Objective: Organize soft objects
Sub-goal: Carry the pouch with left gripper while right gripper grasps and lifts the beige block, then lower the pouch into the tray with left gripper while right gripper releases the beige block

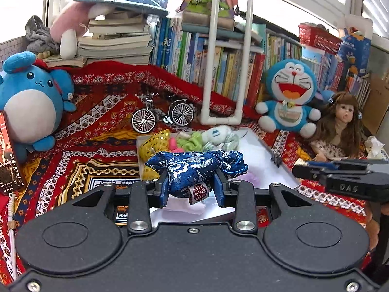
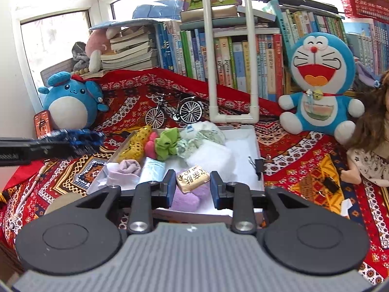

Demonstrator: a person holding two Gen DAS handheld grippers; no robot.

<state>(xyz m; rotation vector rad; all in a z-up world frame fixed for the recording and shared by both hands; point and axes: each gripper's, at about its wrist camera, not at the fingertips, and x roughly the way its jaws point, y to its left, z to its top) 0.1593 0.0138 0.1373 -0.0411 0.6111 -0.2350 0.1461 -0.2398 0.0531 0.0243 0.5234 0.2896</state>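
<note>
Toys are ranged behind the white tray point(image 2: 252, 143); a blue pouch point(image 1: 194, 170) is clamped by the left gripper point(image 1: 193, 189), while the right gripper point(image 2: 193, 189) is nearly closed, empty, its view hiding the tray's front edge.

A blue brocade pouch point(image 1: 194, 172) with silver floral pattern sits bunched, raised above the white tray point(image 2: 245, 133) — inside lie a gold sequin pouch point(image 2: 137, 143), green scrunchie point(image 2: 167, 143), lilac rolled cloth point(image 2: 128, 168) and gold-labelled sachet point(image 2: 193, 181)

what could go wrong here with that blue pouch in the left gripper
1. The blue brocade pouch is pinched only at its lower part by the left gripper; most of it bulges above the fingers, so it may slip.
2. The white tray is already crowded along its far edge, so a drop could land on other items.
3. The right gripper is close beside it, so they may bump.
</note>
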